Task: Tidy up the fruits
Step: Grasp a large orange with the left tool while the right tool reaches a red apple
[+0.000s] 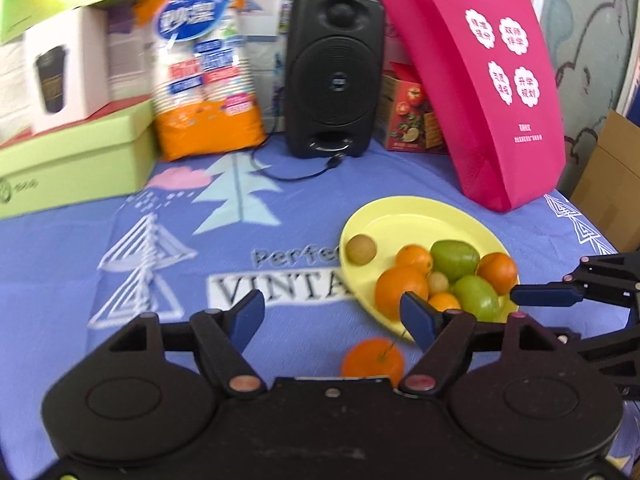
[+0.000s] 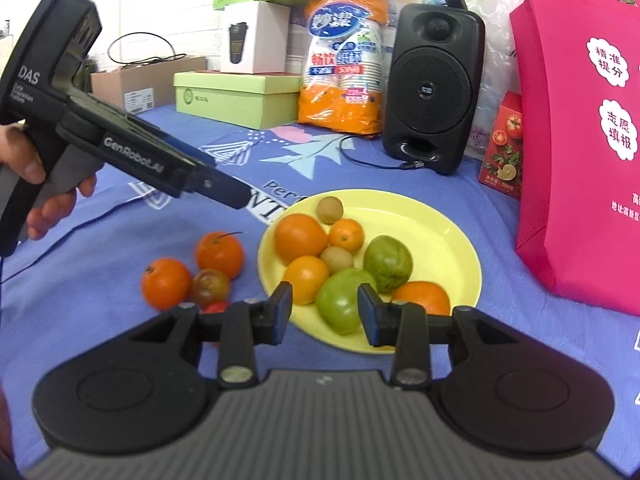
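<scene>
A yellow plate [image 2: 448, 236] [image 1: 400, 216] holds several oranges, two green fruits [image 2: 387, 259] and small brown fruits. On the blue cloth left of the plate lie two oranges [image 2: 219, 254] [image 2: 165, 282], a dark tomato [image 2: 209, 286] and a small red one [image 2: 216, 306]. My left gripper [image 1: 334, 316] is open and empty, above an orange [image 1: 372, 360] on the cloth beside the plate. It also shows in the right wrist view [image 2: 236, 196]. My right gripper [image 2: 324, 314] is open and empty at the plate's near edge, around a green fruit [image 2: 340, 304] without touching it.
At the back stand a black speaker [image 2: 434, 92] with a cable, an orange pack of paper cups [image 2: 344, 60], green boxes [image 2: 236, 98], a white box and a red carton. A pink bag [image 2: 580, 140] stands right of the plate. The table edge is at right.
</scene>
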A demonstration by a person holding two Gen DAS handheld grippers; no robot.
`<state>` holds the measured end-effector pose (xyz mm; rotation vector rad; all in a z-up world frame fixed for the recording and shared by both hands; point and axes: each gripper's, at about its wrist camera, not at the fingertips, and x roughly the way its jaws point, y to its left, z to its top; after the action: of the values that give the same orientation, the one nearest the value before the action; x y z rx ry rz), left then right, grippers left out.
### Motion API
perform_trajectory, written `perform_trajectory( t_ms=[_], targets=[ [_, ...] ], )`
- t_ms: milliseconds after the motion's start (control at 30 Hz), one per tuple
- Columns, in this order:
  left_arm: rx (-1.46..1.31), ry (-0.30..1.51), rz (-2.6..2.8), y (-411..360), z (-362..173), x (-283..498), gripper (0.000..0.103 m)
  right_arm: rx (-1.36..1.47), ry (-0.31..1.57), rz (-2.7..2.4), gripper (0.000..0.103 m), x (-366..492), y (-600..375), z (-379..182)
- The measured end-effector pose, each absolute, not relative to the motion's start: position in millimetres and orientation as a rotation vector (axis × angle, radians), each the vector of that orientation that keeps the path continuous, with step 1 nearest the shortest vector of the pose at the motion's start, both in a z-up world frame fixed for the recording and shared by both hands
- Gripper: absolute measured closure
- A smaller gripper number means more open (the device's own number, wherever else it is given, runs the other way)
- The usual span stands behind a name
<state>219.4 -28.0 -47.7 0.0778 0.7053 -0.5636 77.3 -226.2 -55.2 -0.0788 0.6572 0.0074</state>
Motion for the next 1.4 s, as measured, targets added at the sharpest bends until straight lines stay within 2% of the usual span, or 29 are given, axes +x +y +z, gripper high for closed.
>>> perform_trajectory(
  t_ms=[500,667,767,900,1133,1400],
  targets=[
    [0.041,0.698,-0.576,4.5,-54.2,135.0,0.028,-0.112,0.707,0.118,0.068,54.6,-186.5,-64.5],
    [0.064,0.703,-0.602,-1.5,-60.2,119.7,0.028,-0.121,0.737,0.142,0.064,50.2,-175.6,-73.4],
    [0.066,0.712,-0.612,-5.4,-66.7,117.6,0.028,-0.124,0.750,0.144,0.063,48.4,-173.9,-76.9],
    [0.073,0.727,-0.610,-13.3,-75.8,123.2,0.028,-0.119,0.758,0.133,0.056,47.9,-174.7,-80.4],
    [0.085,0.762,-0.593,-24.4,-92.7,137.8,0.028,-0.100,0.753,0.126,0.049,53.0,-176.5,-85.7],
    [0.076,0.764,-0.600,-31.8,-97.5,151.1,0.028,-0.077,0.742,0.116,0.048,65.6,-181.0,-90.5]
  ],
)
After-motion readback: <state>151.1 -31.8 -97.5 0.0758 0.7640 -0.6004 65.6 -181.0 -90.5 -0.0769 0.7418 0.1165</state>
